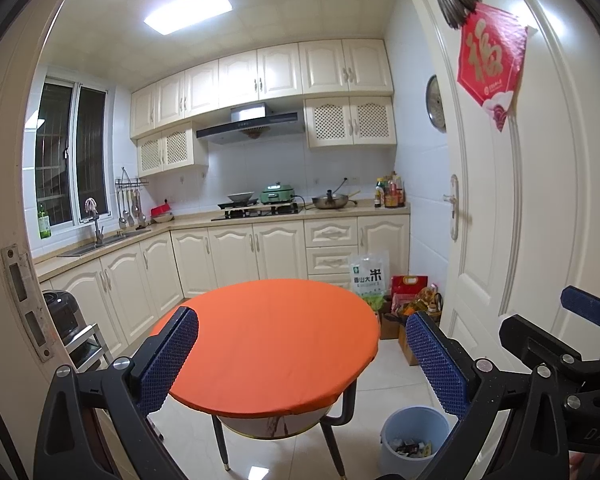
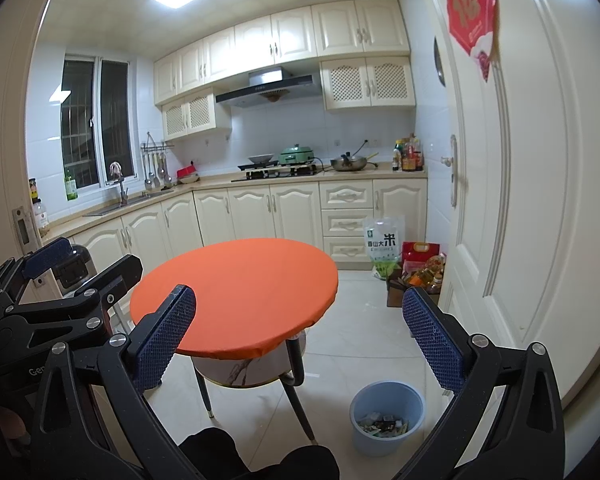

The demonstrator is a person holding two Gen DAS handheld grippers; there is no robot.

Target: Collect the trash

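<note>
A light blue trash bin (image 1: 414,436) stands on the tiled floor to the right of a round table with an orange cover (image 1: 272,344). Several scraps of trash lie in the bin's bottom. The bin (image 2: 386,416) and the table (image 2: 236,296) also show in the right wrist view. My left gripper (image 1: 302,364) is open and empty, held above the table's near side. My right gripper (image 2: 300,340) is open and empty, at about the same height. Each gripper shows at the edge of the other's view. No loose trash shows on the table or floor.
A white door (image 1: 520,200) stands open at the right, a door frame (image 1: 4,240) at the left. A rice bag (image 1: 370,276) and boxes of groceries (image 1: 412,304) sit on the floor beside the door. Cream cabinets and a counter (image 1: 236,216) with a stove run along the back.
</note>
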